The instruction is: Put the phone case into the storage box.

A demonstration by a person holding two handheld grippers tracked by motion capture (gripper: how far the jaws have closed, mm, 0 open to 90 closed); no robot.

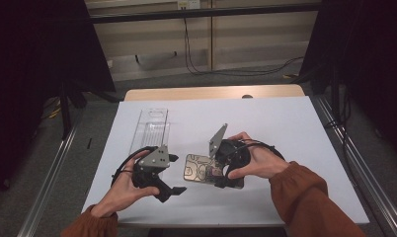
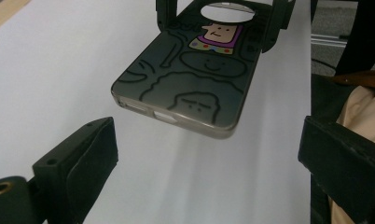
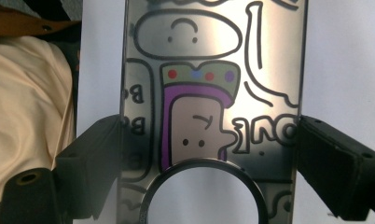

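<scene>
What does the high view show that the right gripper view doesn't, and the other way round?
High view: both hands on the white table cover, the left gripper with open jaws beside the phone case, and a clear plastic tray farther back.

Right gripper view: the case's cartoon up close, a purple-framed face with a dotted crown, and the round camera cutout.

Both: the right gripper clamped across the case's two long edges.

Phone case (image 3: 209, 93): you read hand-drawn outline letters "ON" with exclamation mark beside crowned face, upside down in right gripper view; two "B" shapes at case's opposite edge. Rest of lettering unreadable.
</scene>
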